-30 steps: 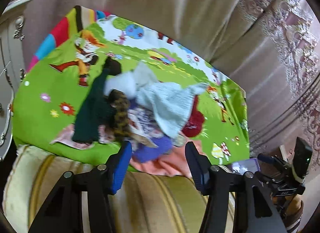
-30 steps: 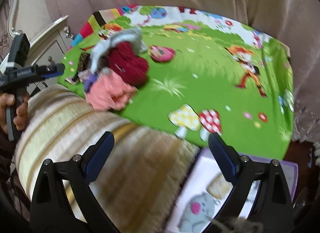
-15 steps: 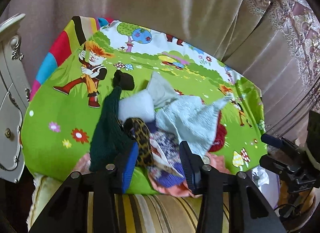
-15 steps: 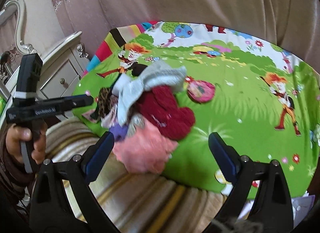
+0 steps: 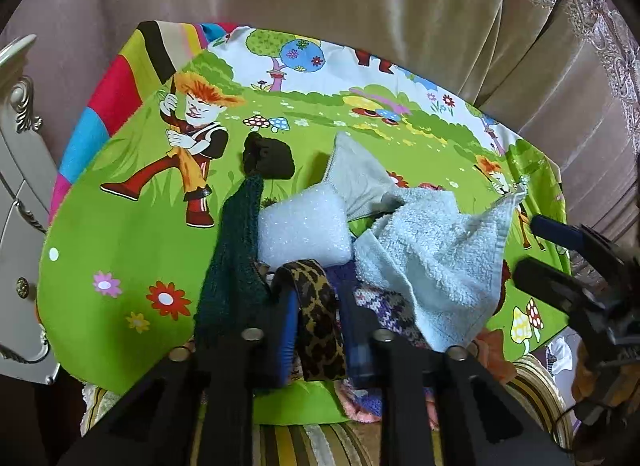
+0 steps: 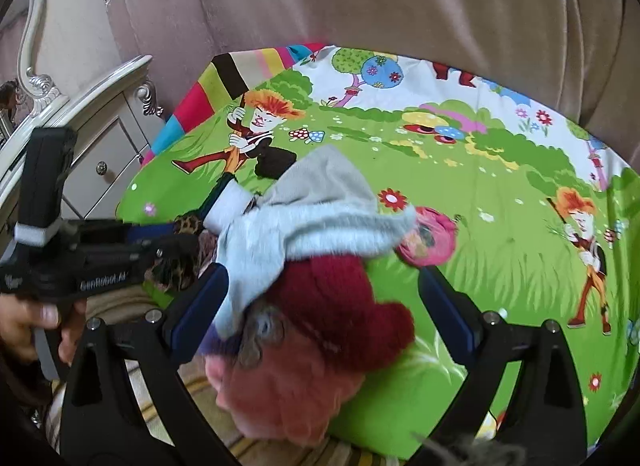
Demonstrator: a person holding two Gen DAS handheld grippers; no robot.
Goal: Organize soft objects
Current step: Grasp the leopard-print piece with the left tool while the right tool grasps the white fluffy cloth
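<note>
left gripper (image 5: 320, 318) moved in, closing on leopard band (image 5: 318, 326) | right gripper (image 6: 320, 306) spread | label "GenRobot.AI"

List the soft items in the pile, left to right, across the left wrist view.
Dark green knitted cloth → leopard-print fabric band → light blue terry towel.
</note>
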